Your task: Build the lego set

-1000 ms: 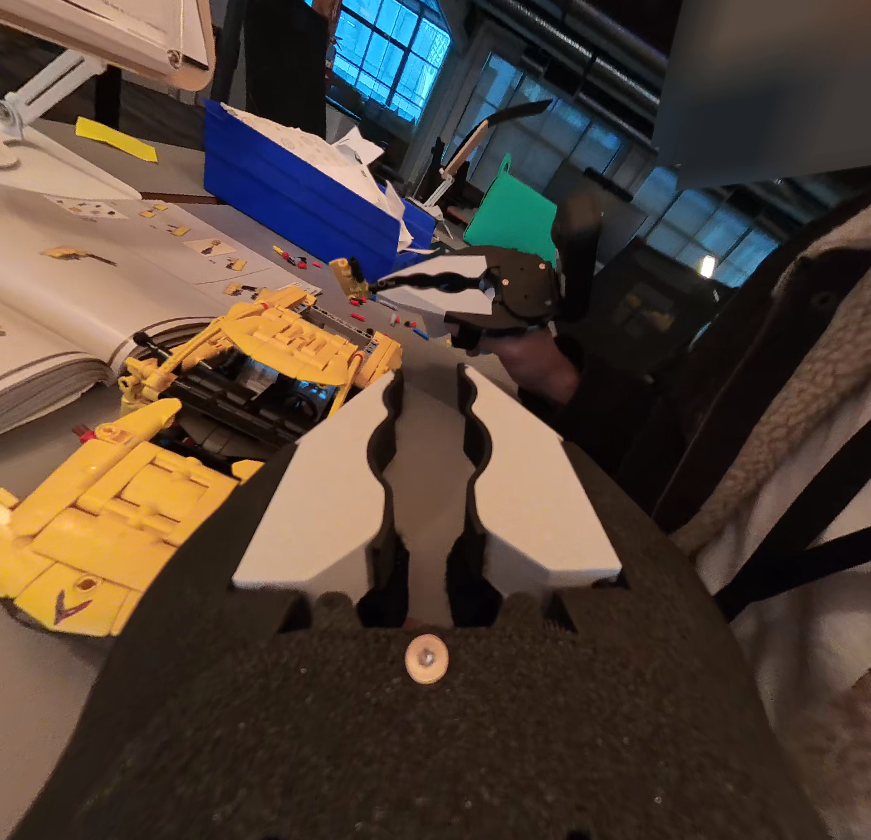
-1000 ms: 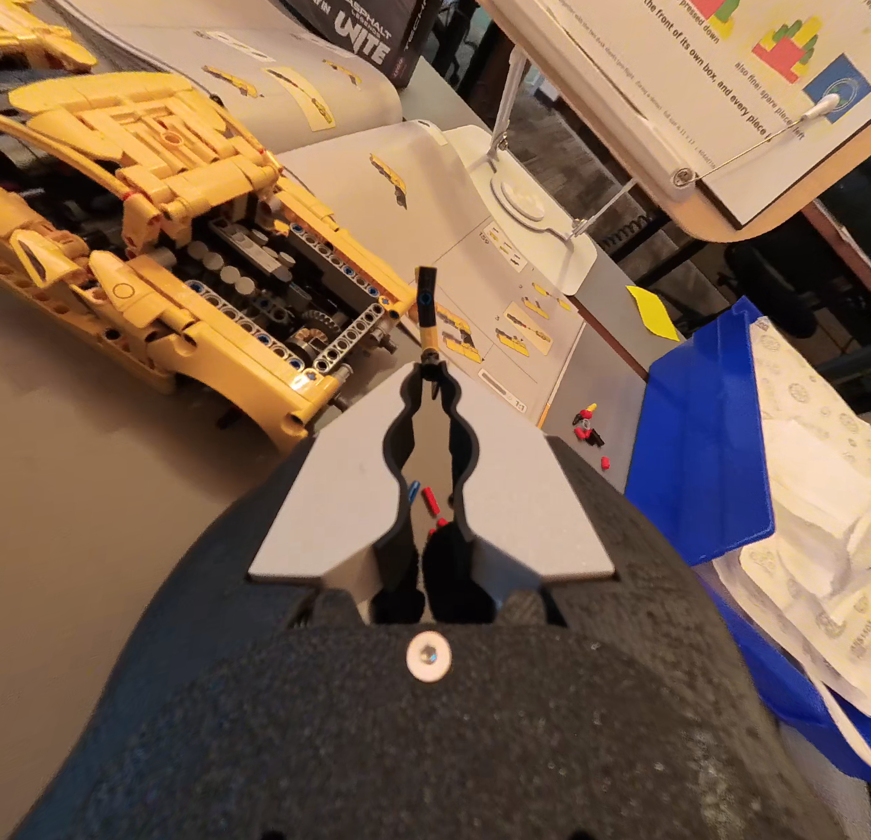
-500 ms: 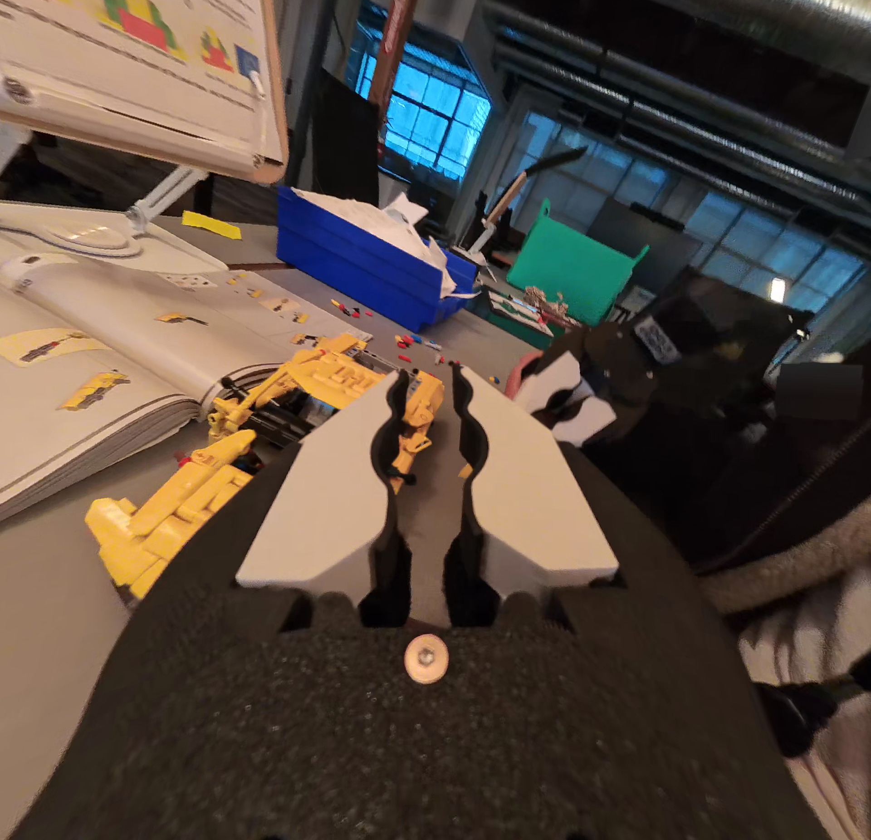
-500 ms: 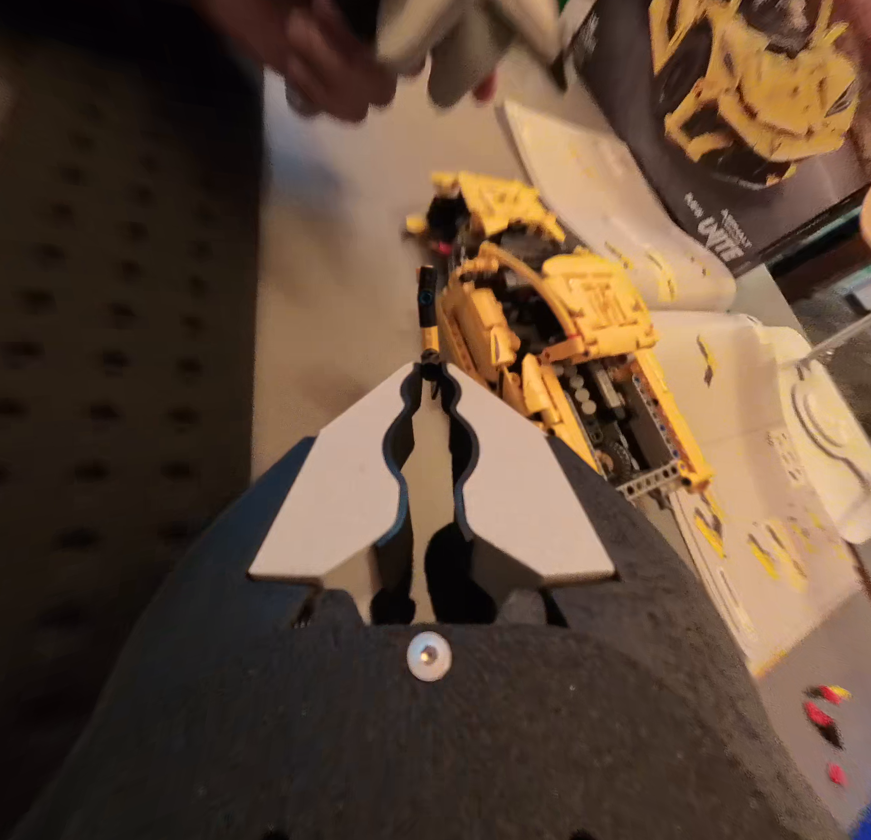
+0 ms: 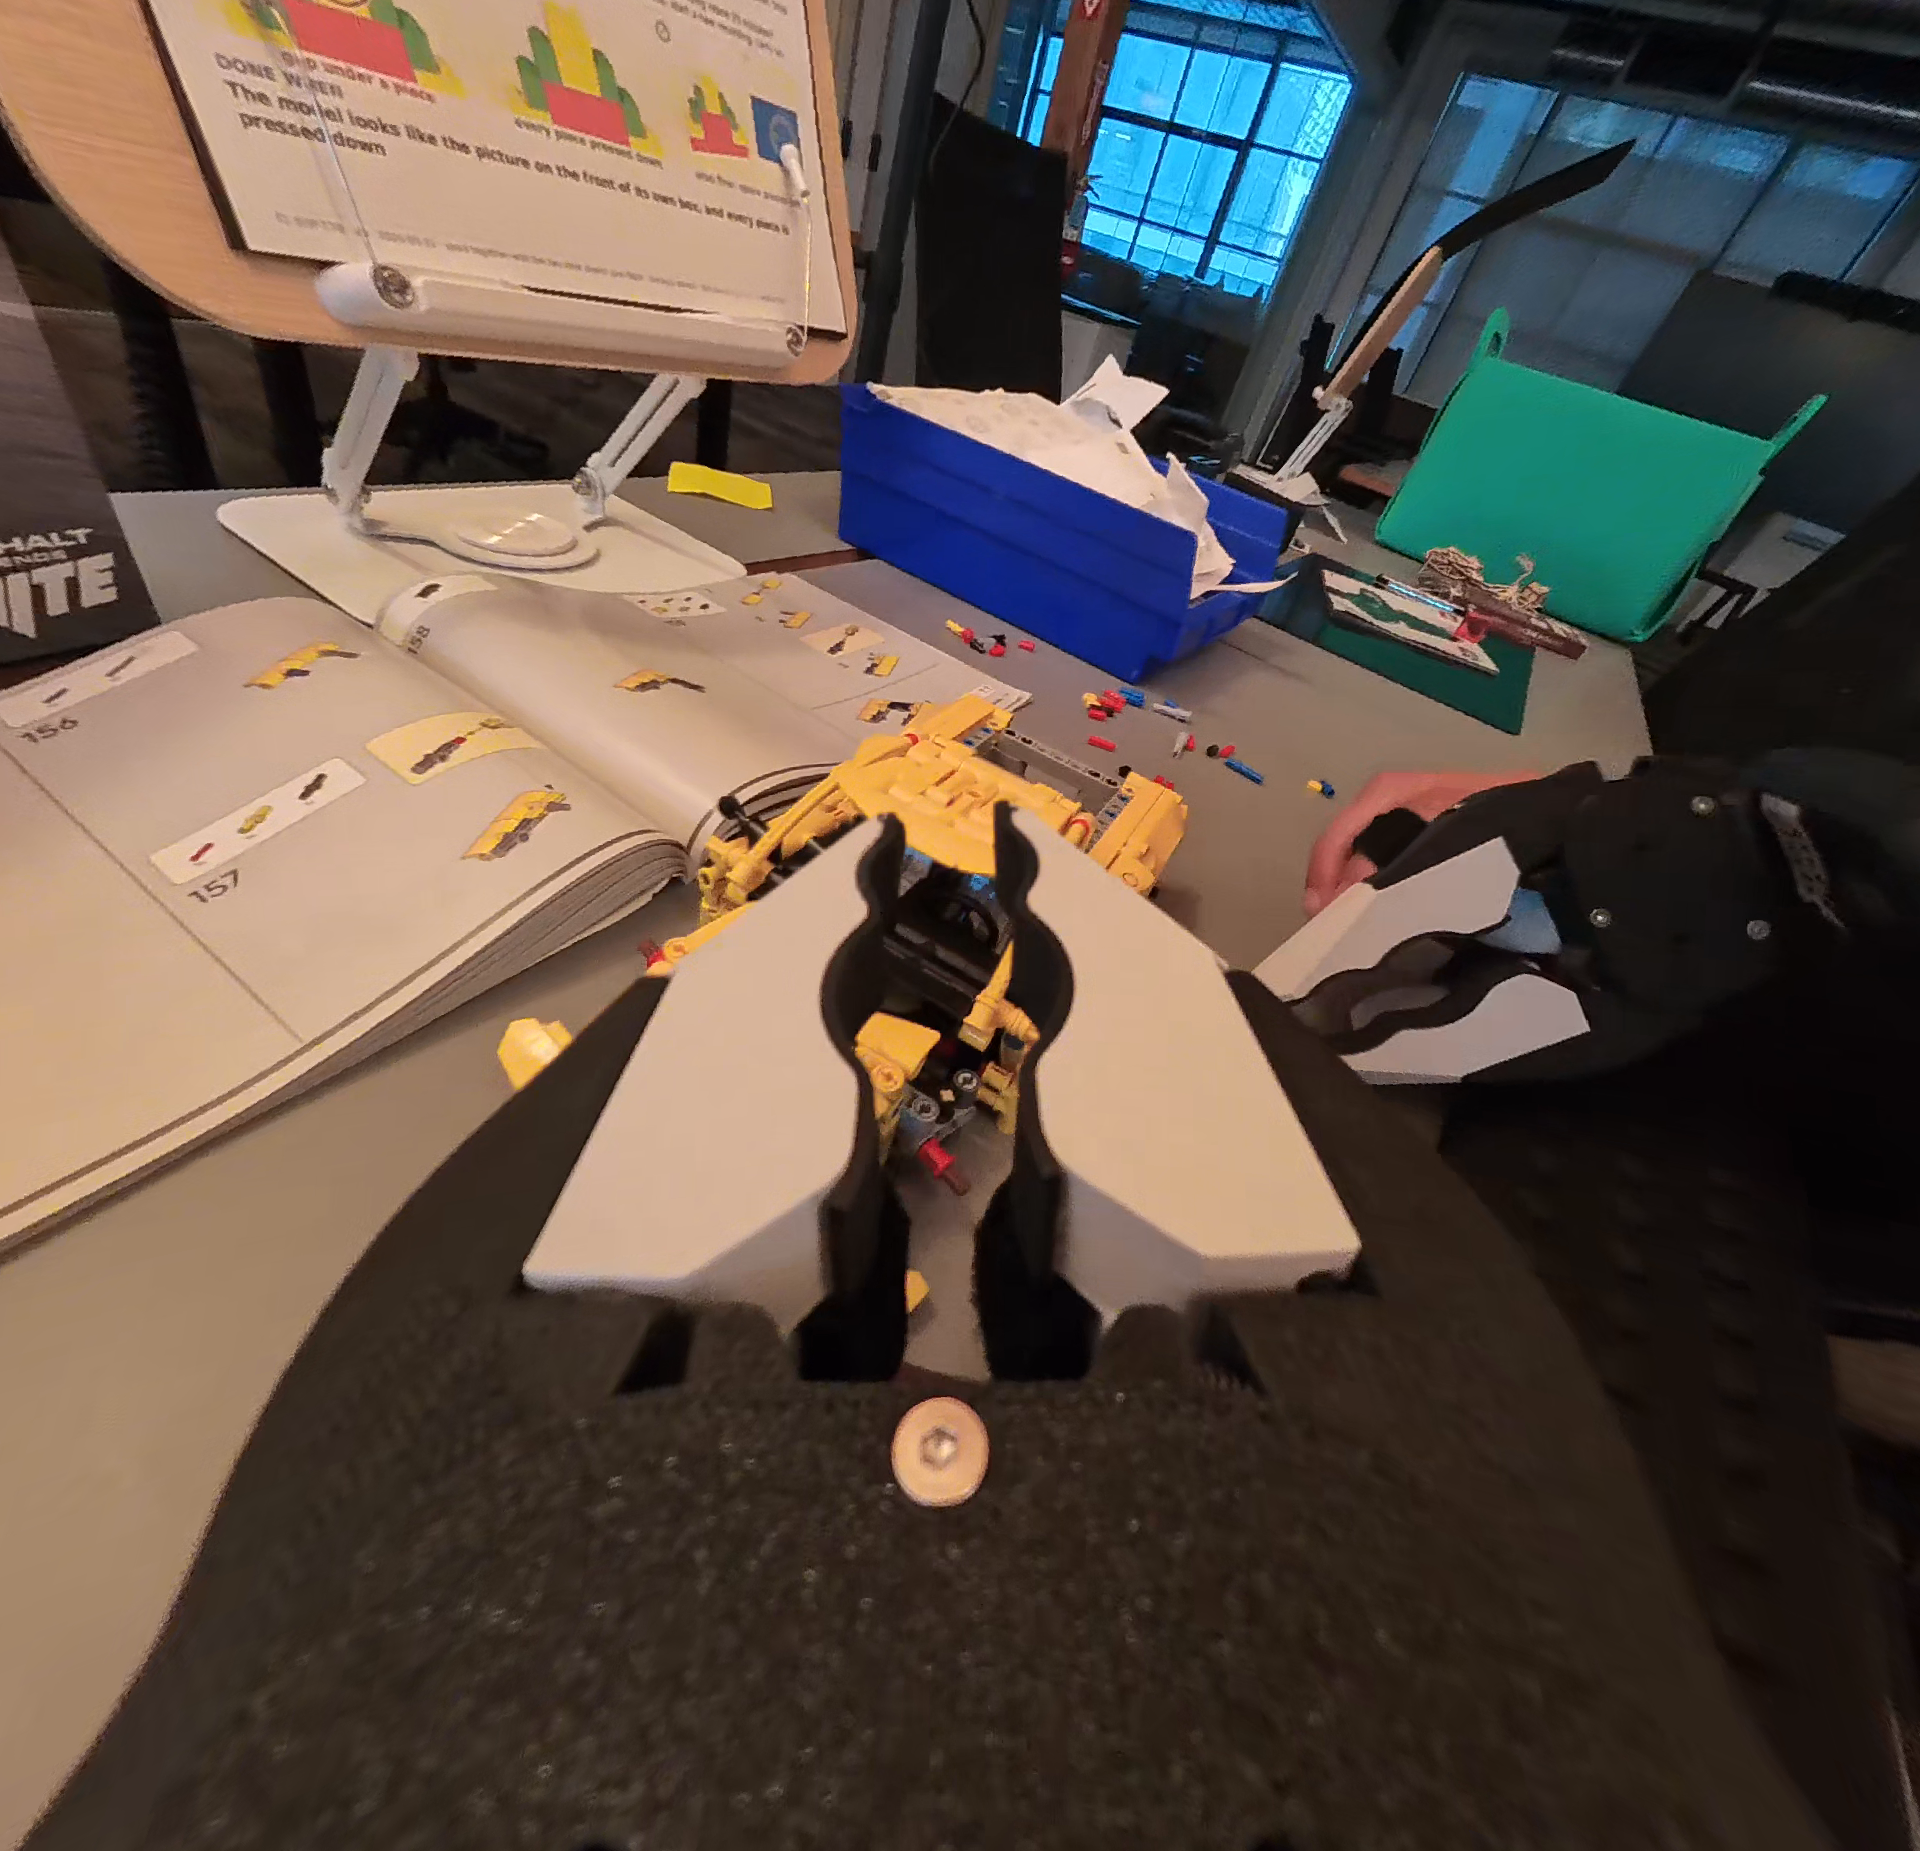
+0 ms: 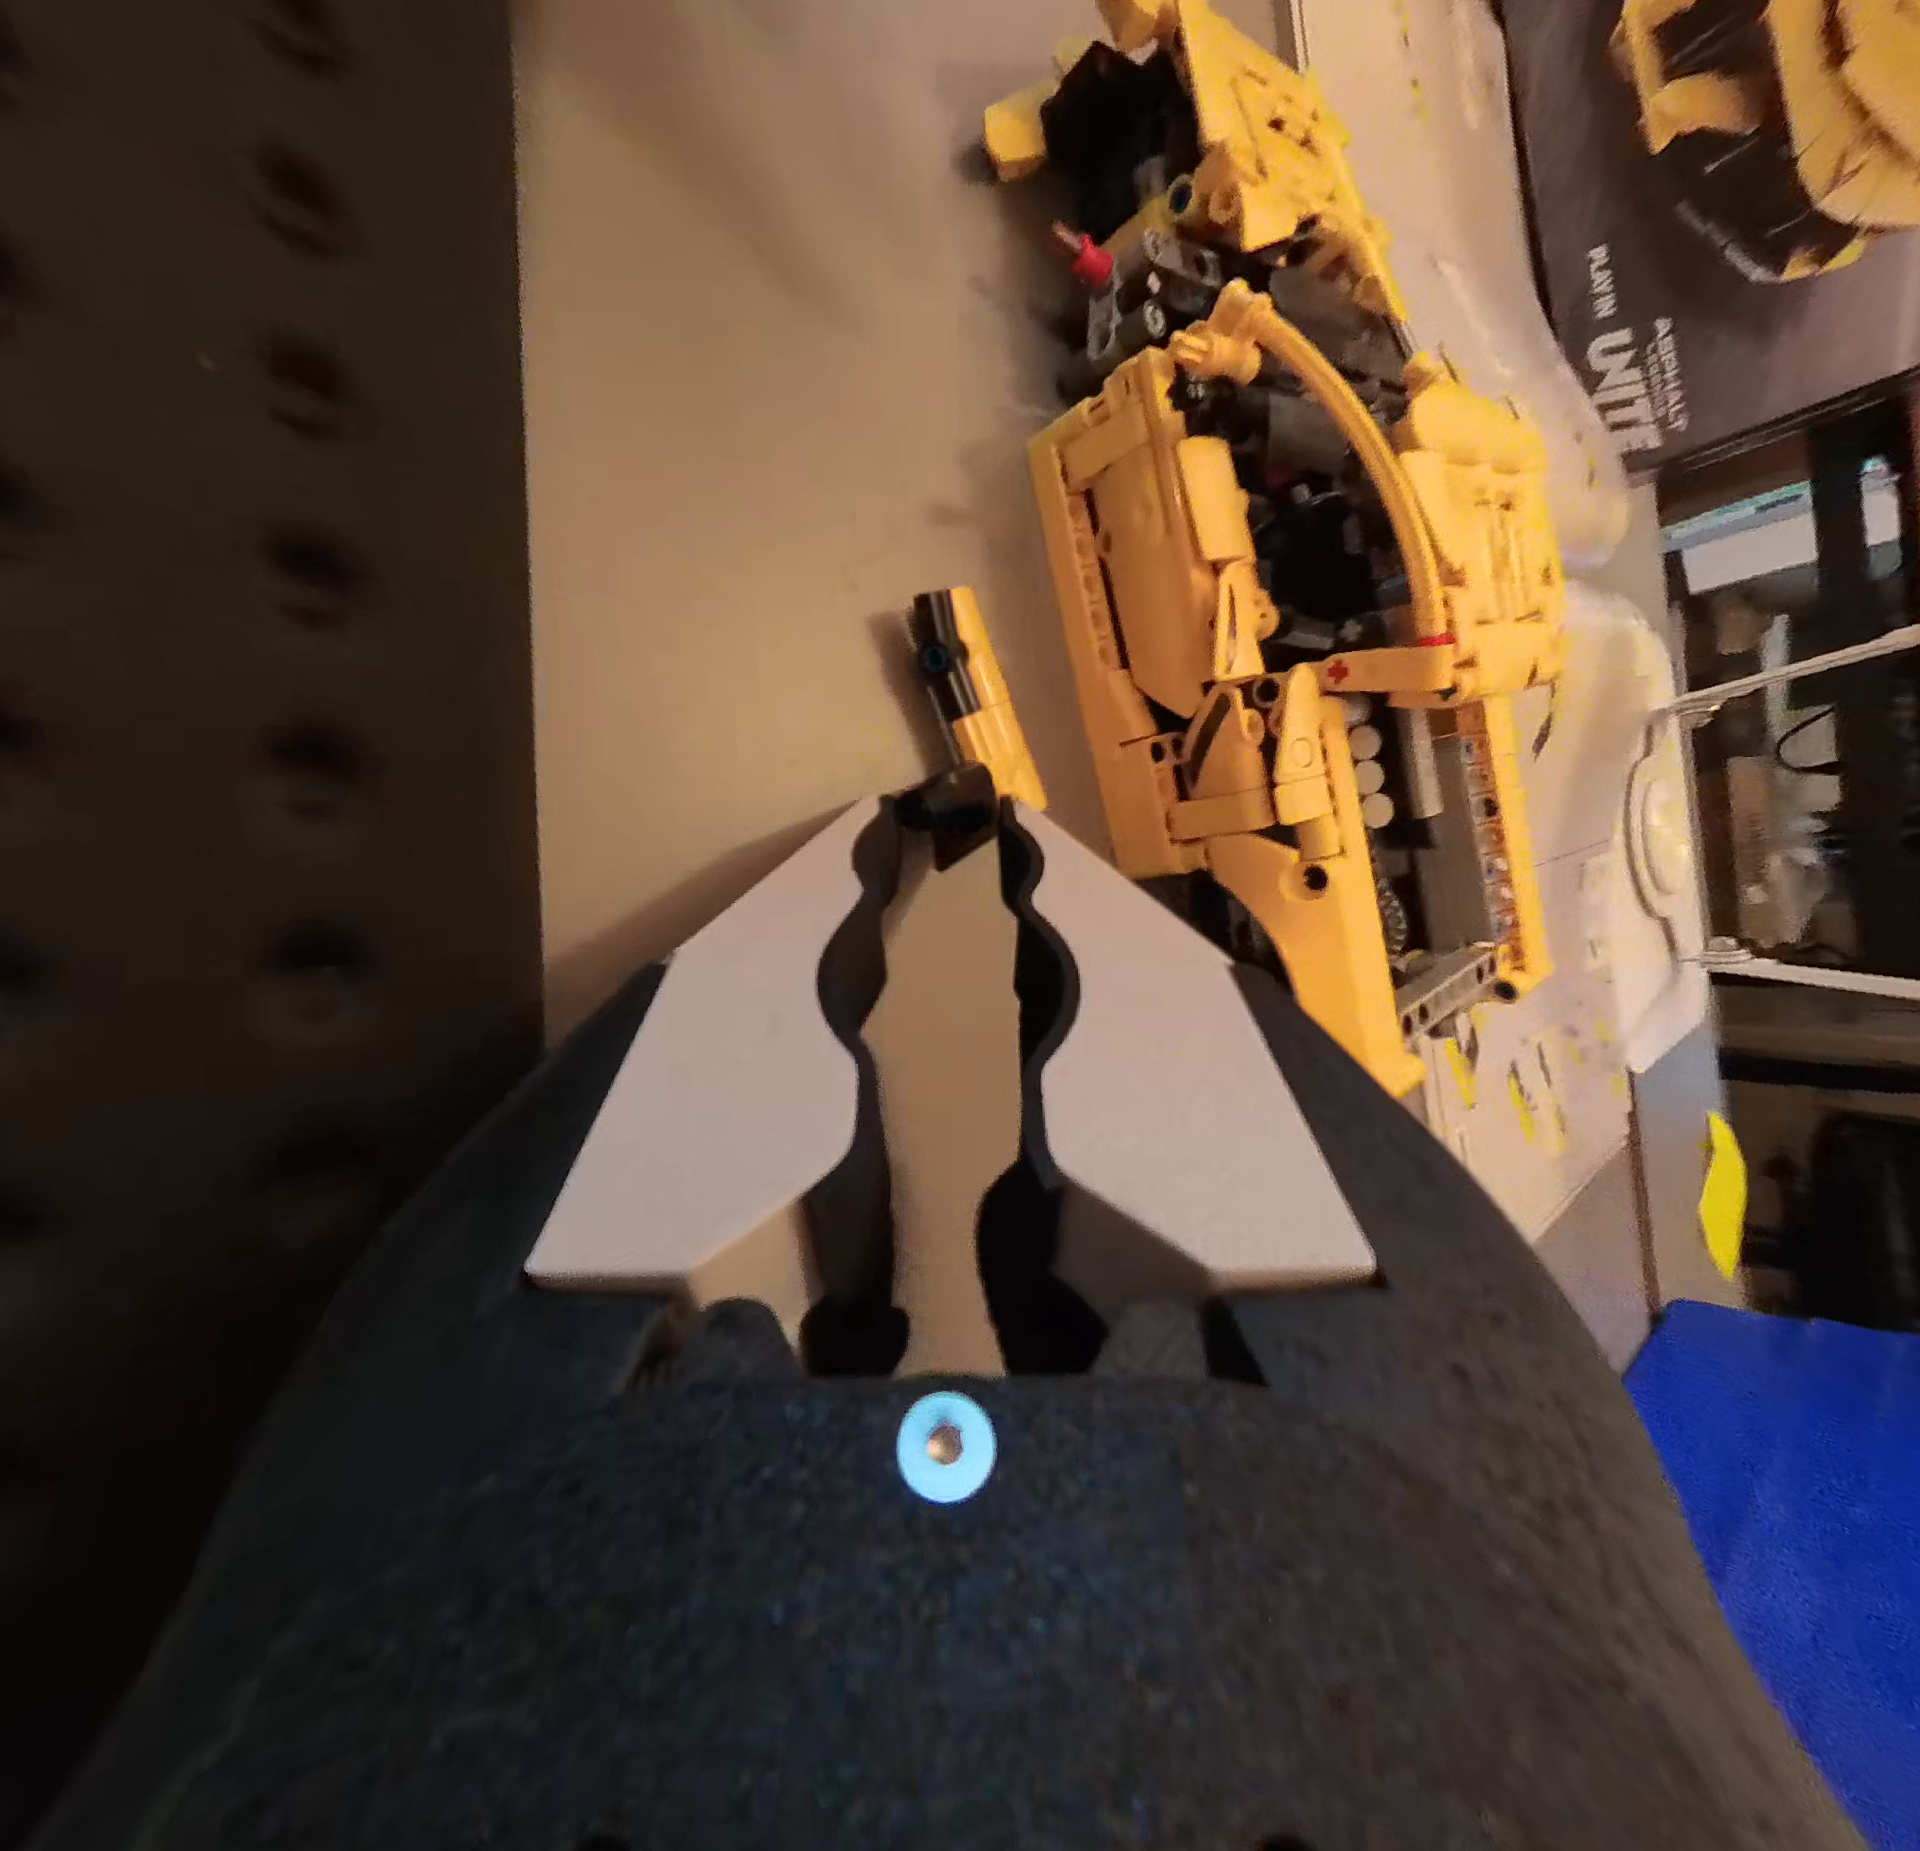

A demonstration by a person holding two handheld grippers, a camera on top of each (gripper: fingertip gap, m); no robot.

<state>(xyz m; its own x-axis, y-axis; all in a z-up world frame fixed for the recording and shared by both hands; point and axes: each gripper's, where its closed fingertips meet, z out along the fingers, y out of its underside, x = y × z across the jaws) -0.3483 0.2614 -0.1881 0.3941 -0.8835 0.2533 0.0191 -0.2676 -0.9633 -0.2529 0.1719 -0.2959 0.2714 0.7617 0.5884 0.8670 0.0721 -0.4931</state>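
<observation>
Two grippers work over one grey desk (image 5: 1403, 721). The left gripper (image 5: 943, 830) is parted and empty, its tips framing the single yellow lego car (image 5: 940, 783) beside one open instruction book (image 5: 343, 793). The right gripper (image 6: 943, 812) pinches one small yellow-and-black lego piece (image 6: 961, 700) at its tips, just beside the car. One blue bin (image 5: 1023, 549) stands behind, near scattered small loose pins (image 5: 1132, 705).
</observation>
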